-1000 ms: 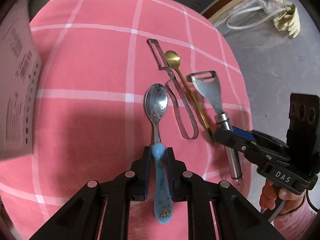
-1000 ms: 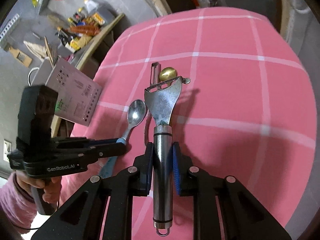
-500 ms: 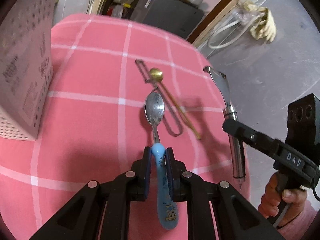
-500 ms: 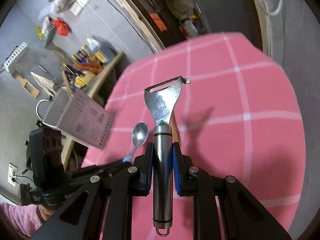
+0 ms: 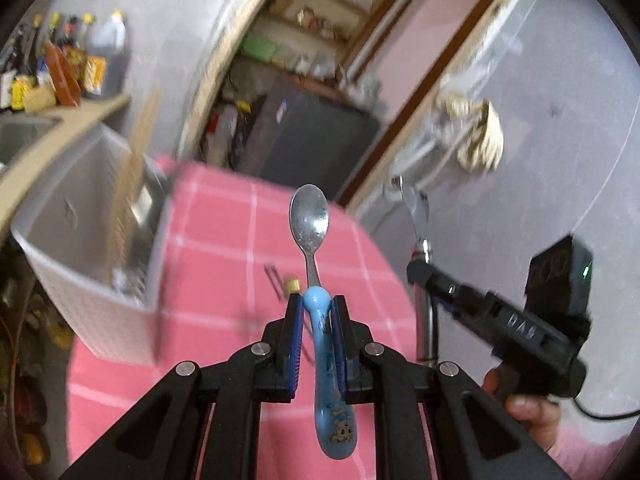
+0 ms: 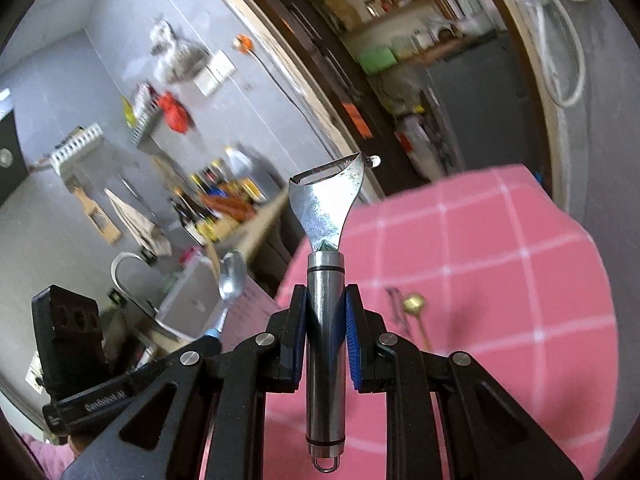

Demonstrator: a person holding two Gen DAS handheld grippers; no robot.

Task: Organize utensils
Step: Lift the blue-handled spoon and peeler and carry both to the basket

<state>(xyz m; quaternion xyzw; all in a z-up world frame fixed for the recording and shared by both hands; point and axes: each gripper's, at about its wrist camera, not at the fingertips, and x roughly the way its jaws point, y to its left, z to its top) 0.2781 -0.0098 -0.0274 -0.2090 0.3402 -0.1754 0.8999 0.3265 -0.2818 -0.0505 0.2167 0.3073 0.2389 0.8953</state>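
Now that both tools have risen off the pink tablecloth (image 5: 224, 320), the left gripper (image 5: 316, 312) is clenching the blue-handled spoon (image 5: 310, 216) and the right gripper (image 6: 326, 312) is gripping the steel peeler (image 6: 326, 208), heading toward the white caddy (image 5: 92, 240) at left.

Tablecloth: pink with a white grid, tablecloth (image 5: 208, 280) covering the table, seen in both views.
Refrigerator: dark grey refrigerator (image 5: 316, 140) beyond the table's far edge, inside a wood-framed doorway.
Shelves: cluttered shelves (image 6: 404, 4) above it, with a green box (image 6: 376, 58).
Counter: bottles and packets (image 5: 64, 68) lined up on a pale counter, blurred.
Wall: grey wall carrying a red bag (image 6: 174, 112), a wooden grater (image 6: 96, 216) and a hanging cloth (image 6: 138, 220).
Hose: white hose (image 6: 560, 60) looped on the right wall.
Gloves: pale gloves (image 5: 480, 136) hanging there too.
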